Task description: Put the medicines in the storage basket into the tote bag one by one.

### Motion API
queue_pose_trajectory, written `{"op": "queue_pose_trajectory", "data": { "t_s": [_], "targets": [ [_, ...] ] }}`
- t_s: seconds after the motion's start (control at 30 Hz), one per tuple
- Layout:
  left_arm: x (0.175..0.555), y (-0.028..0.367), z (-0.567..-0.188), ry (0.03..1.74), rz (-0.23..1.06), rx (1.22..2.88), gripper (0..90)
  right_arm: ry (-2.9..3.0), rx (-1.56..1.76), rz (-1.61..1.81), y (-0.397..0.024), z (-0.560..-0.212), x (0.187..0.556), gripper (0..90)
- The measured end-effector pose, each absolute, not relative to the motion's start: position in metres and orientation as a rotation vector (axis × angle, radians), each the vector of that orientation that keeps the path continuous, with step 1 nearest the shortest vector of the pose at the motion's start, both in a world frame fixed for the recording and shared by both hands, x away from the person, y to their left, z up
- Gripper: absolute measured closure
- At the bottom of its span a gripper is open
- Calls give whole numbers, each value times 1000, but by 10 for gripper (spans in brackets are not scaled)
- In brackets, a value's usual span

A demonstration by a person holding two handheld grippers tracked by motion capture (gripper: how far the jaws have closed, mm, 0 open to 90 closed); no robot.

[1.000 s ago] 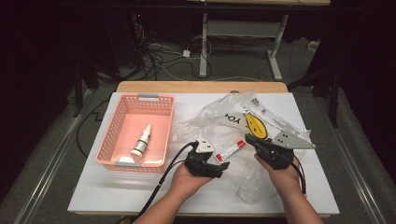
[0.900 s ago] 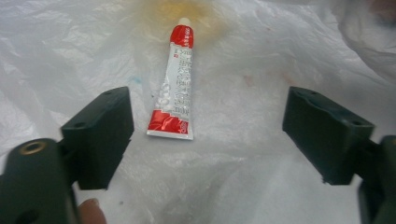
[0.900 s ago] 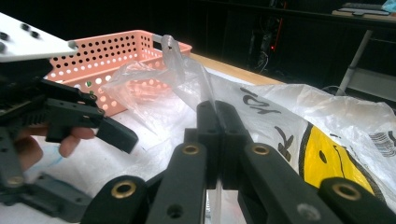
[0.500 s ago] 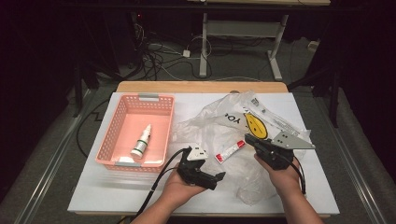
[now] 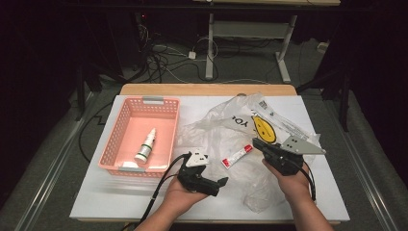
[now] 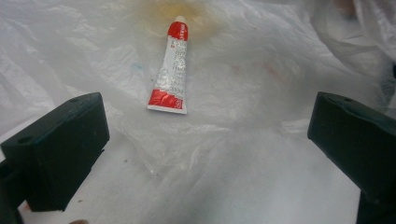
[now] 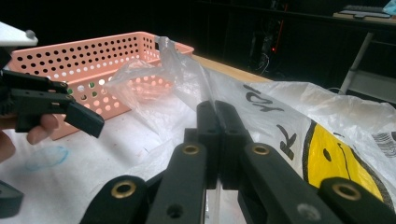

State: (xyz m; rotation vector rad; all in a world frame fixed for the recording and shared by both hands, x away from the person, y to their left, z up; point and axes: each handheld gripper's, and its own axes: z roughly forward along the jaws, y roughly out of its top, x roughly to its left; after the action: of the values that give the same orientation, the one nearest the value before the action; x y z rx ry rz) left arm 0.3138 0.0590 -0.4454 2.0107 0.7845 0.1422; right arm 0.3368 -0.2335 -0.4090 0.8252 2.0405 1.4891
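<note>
A small red-and-white tube (image 5: 236,156) (image 6: 171,65) lies flat on a crumpled clear plastic bag (image 5: 226,130) with a yellow smiley face print. My left gripper (image 5: 217,186) (image 6: 208,107) sits just short of the tube. Its jaws have just been opening and now stand wide, with nothing between them. My right gripper (image 5: 256,143) (image 7: 215,109) is shut on a fold of the bag's film, to the right of the tube. The right gripper view shows one of the left gripper's fingers (image 7: 84,119) off to the left.
A pink perforated basket (image 5: 115,139) (image 7: 84,56) stands at the table's left with a small white bottle (image 5: 145,146) lying in it. The bag spreads over the white table's (image 5: 96,197) middle and right. Cables and desk legs lie on the dark floor beyond.
My left gripper has drawn back from the tube toward the table's near edge, and its jaws stand wider. The tube stays where it lay on the bag. My right gripper has not moved.
</note>
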Motion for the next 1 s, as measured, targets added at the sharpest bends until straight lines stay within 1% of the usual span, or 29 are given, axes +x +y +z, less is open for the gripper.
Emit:
{"op": "queue_pose_trajectory", "data": {
  "t_s": [0.5, 1.0],
  "targets": [
    [309, 92, -421, 811, 202, 1985, 0, 2040, 833, 1501, -234, -409, 337, 900],
    [317, 127, -411, 881, 284, 1971, 0, 2032, 833, 1501, -236, -408, 336, 900]
  ]
}}
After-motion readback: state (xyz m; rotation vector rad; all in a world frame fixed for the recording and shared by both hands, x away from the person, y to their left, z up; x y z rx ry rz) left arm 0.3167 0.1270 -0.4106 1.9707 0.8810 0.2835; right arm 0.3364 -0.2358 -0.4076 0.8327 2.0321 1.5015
